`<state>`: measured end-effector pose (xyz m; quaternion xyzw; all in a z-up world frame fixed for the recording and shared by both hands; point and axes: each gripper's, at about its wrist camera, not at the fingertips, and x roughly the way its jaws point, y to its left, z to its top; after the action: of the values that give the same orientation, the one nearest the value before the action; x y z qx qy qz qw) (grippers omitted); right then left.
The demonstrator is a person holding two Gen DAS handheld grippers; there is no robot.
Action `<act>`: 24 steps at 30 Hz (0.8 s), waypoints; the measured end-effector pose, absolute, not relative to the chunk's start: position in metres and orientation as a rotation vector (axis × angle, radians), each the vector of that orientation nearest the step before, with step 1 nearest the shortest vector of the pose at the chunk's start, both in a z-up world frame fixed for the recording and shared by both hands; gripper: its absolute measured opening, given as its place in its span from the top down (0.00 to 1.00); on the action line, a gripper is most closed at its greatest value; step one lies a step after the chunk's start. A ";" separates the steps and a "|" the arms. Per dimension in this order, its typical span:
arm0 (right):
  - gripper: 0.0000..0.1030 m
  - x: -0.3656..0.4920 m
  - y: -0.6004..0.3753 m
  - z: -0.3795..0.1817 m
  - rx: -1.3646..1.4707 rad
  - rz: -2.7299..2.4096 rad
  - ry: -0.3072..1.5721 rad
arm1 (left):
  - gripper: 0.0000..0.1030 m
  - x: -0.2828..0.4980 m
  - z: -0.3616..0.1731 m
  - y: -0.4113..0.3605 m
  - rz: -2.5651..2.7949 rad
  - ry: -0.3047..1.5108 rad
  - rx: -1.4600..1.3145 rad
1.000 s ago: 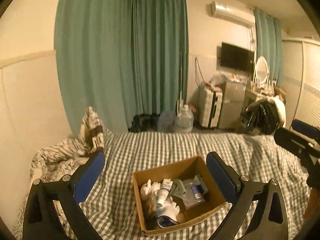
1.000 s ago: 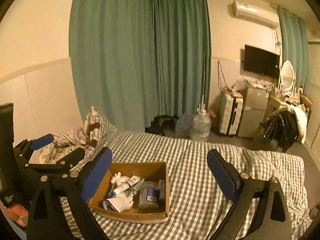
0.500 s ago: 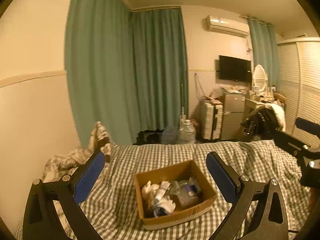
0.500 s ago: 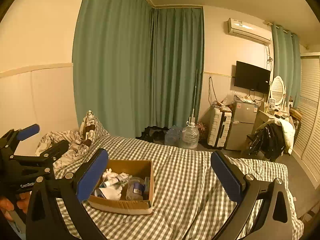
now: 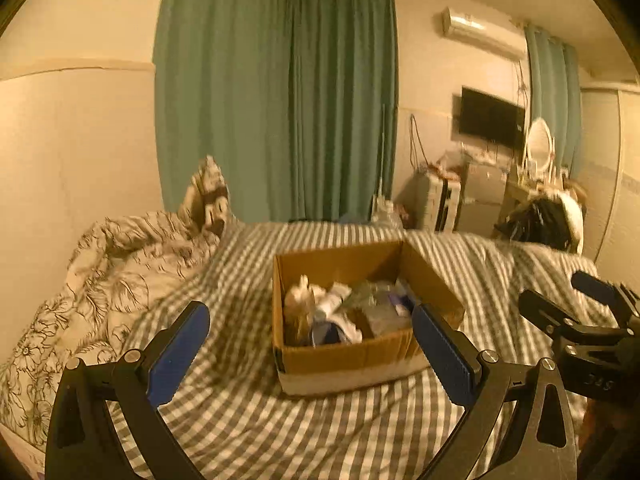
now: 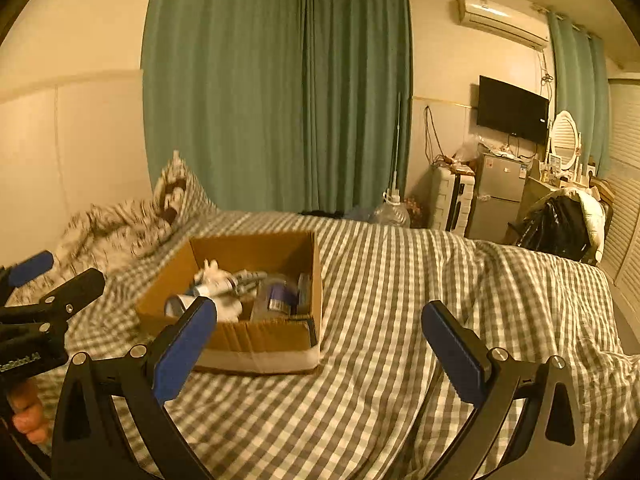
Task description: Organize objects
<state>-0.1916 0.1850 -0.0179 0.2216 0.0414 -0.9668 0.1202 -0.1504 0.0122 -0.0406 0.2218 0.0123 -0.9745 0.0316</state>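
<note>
The cardboard box point(image 5: 362, 354) of jumbled toiletries sits on the checked bedspread point(image 6: 400, 280), mid-frame. The left gripper point(image 5: 310, 344) hangs spread wide just before it; the right gripper point(image 6: 320, 340), equally wide and empty, has it left of centre.

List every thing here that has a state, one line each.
left gripper: open, holding nothing.
right gripper: open, holding nothing.
cardboard box: open-topped, upright on the bed, holding items.
curtains: drawn shut.
television: screen dark.
quilt: rumpled beside the wall.
</note>
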 end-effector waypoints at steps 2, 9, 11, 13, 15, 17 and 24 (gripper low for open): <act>0.00 -0.195 0.184 -0.020 0.651 -2.815 0.113 | 0.00 -0.151 -0.045 0.012 -2.992 0.032 0.699; 0.00 -0.193 0.187 -0.020 0.649 -2.814 0.084 | 0.00 -0.150 -0.048 0.010 -2.974 0.030 0.706; 0.00 -0.193 0.187 -0.018 0.648 -2.812 0.083 | 0.00 -0.149 -0.047 0.010 -2.972 0.020 0.694; 0.00 -0.192 0.186 -0.017 0.642 -2.810 0.082 | 0.00 -0.149 -0.046 0.010 -2.970 0.013 0.682; 0.00 -0.192 0.186 -0.017 0.646 -2.808 0.088 | 0.00 -0.148 -0.045 0.010 -2.967 0.011 0.678; 0.00 -0.192 0.184 -0.017 0.648 -2.811 0.096 | 0.00 -0.149 -0.045 0.009 -2.964 0.015 0.678; 0.00 -0.193 0.181 -0.020 0.657 -2.799 0.103 | 0.00 -0.151 -0.047 0.007 -2.958 0.023 0.688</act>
<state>-0.1929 0.1807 -0.0199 0.2264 0.0354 -0.9644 0.1320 -0.1508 0.0066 -0.0465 0.2262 0.0075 -0.9726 0.0524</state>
